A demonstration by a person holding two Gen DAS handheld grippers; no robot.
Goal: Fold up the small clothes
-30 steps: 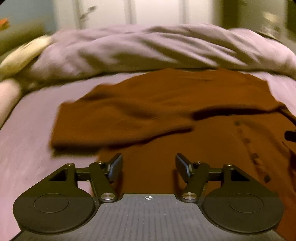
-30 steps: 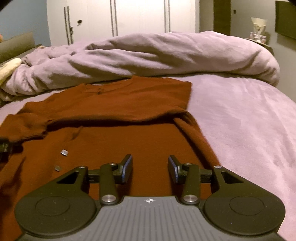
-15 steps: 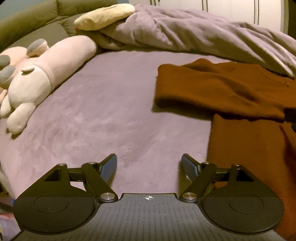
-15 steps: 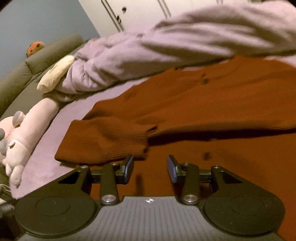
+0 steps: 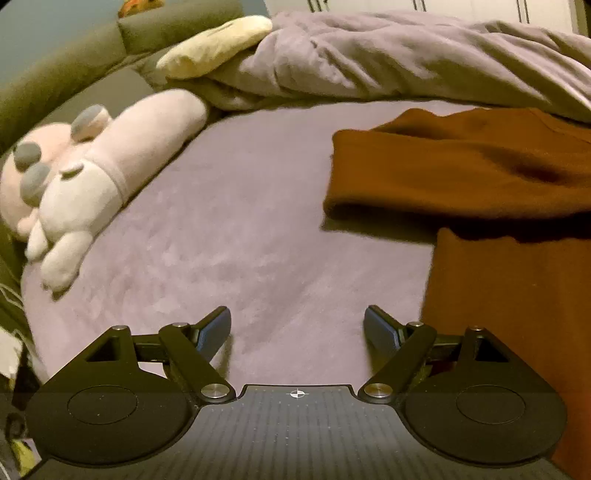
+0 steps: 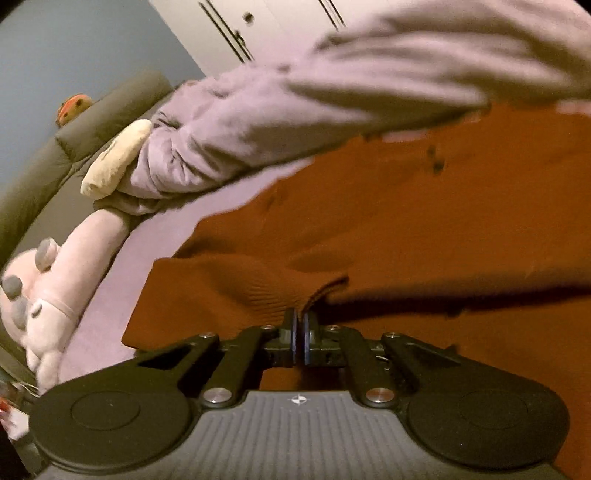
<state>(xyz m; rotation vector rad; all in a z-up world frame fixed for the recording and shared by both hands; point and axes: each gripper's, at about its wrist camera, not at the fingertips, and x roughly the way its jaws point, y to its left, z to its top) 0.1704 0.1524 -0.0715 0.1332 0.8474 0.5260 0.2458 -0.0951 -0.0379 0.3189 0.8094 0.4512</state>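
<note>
A rust-brown knitted cardigan (image 6: 424,229) lies spread on the lilac bed sheet (image 5: 229,221). One sleeve lies folded across the cardigan's body, its ribbed cuff (image 6: 258,288) pointing left. My right gripper (image 6: 301,325) is shut on the edge of that cuff. In the left wrist view the cardigan (image 5: 480,206) lies to the right. My left gripper (image 5: 297,328) is open and empty above bare sheet, just left of the cardigan's hem edge.
A pink and white plush toy (image 5: 85,184) lies at the left edge of the bed. A cream pillow (image 5: 214,48) and a bunched lilac duvet (image 5: 406,62) lie at the back. An olive headboard (image 5: 55,77) stands behind them. White wardrobe doors (image 6: 258,33) stand beyond.
My right gripper has swung left over the cardigan and shut on the sleeve cuff. My left gripper has moved left off the cardigan and opened wider over bare sheet.
</note>
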